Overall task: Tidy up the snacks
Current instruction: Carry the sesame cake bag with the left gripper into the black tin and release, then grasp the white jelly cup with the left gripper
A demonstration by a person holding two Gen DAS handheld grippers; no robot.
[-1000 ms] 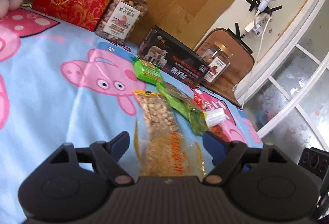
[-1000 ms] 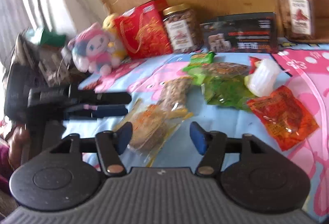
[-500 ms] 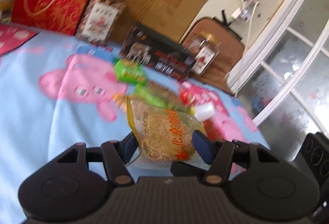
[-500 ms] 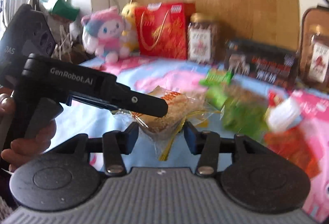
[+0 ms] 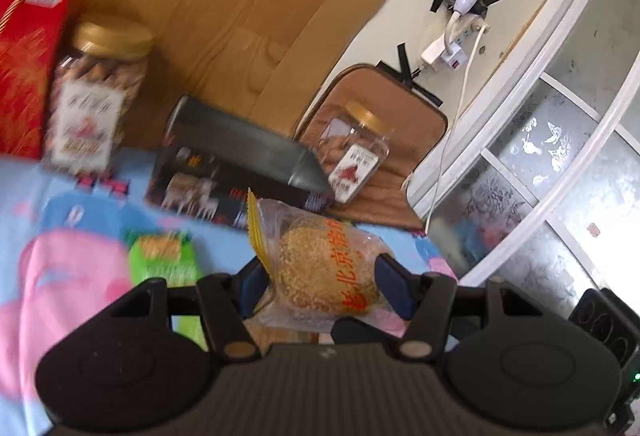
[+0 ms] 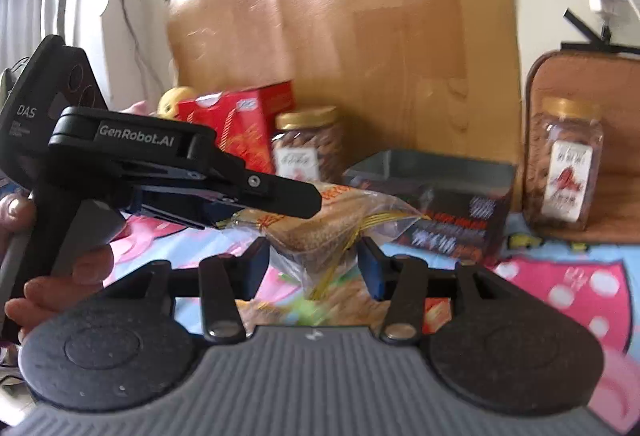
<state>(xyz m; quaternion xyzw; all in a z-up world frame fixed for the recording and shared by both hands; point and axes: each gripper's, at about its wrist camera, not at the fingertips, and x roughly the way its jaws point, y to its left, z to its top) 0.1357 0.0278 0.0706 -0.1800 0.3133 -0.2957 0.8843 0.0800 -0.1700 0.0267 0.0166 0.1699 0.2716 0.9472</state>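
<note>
Gripping from both sides, the clear snack bag (image 5: 320, 268) of golden grain cakes is held lifted above the cartoon-print bed sheet (image 5: 60, 268): the left tongs (image 5: 320, 286) are clenched on its bulging body, the right tongs (image 6: 314, 266) are clenched on its crinkled end. Behind stand a red gift bag (image 6: 240, 123), a nut jar (image 6: 308, 143), a black box (image 6: 436, 195), and a second jar (image 6: 564, 163).

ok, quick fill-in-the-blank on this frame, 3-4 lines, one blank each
Both the left tongs and the right tongs grip the same clear ____ of sesame snack.
The jars have ____ lids.
The gift bag beside the left jar is ____.
The long box between the jars is ____.

Missing: bag; gold; red; black
</note>
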